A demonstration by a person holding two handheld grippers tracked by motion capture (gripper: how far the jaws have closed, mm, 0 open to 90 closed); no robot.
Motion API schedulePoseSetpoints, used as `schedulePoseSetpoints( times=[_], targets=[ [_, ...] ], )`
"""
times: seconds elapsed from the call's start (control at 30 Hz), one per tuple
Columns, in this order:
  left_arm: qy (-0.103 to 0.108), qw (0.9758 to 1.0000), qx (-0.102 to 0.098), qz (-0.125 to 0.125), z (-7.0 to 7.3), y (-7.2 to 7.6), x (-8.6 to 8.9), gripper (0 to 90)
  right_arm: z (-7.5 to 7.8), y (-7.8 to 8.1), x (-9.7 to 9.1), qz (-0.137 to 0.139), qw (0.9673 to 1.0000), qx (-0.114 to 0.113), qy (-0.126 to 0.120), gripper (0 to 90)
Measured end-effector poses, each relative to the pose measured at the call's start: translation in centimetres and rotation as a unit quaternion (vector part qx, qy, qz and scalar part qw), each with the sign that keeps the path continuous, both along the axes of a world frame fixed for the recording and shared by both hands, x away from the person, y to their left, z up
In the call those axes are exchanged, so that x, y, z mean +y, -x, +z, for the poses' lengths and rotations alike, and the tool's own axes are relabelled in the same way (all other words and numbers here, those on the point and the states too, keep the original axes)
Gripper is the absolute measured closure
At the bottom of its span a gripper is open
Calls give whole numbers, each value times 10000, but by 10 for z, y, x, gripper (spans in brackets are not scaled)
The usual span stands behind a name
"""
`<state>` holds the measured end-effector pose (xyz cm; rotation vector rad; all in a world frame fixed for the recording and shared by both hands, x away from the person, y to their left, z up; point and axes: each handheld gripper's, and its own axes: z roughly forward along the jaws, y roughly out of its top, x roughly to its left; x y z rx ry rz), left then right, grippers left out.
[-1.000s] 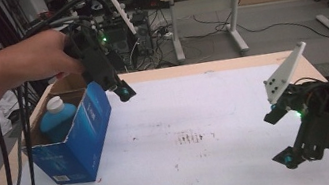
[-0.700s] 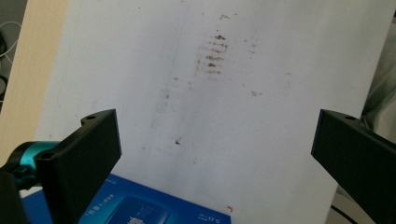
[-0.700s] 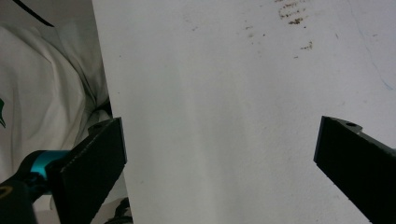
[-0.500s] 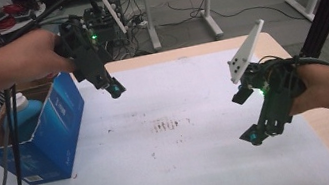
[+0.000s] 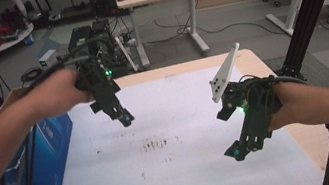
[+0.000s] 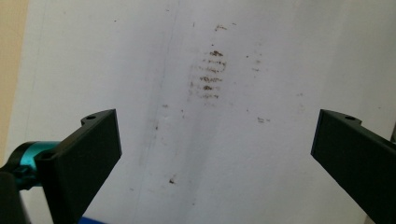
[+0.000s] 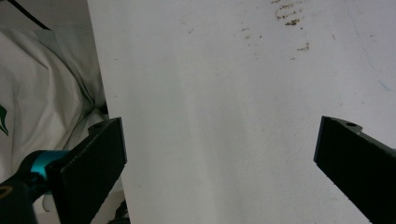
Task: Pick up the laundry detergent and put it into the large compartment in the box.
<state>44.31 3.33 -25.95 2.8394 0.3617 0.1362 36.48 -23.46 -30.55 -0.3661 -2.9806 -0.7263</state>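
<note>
Brown smudges [image 6: 208,79] beyond empty left tongs [image 6: 215,144]

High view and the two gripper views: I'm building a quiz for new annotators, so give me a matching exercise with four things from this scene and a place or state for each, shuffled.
Things:
1. left gripper
2. right gripper
3. blue box
4. brown stains

Places or states:
A. stands at the table's left edge
B. marks on the white table cover, between the two grippers
C. jaws wide apart, nothing between them, above the cover's right part
D. jaws wide apart, nothing between them, just right of the box

Pairs: 1-D, 2-C, 3-A, 4-B
</note>
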Motion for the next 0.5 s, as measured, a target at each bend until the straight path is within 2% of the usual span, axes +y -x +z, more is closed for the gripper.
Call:
schedulePoseSetpoints(
  times=[0.1,0.27,0.5],
  targets=[
    [-31,10000,32,-54,-6,-3,-6,16,-1,-3,-1,9,10000,18,-10,15],
    [51,9999,46,-110,-13,-9,-15,16,-2,-6,-2,-4,10000,55,-19,15],
    [85,9997,83,-205,-14,-14,-25,16,-3,-8,-3,-11,10000,65,-20,15]
  ],
)
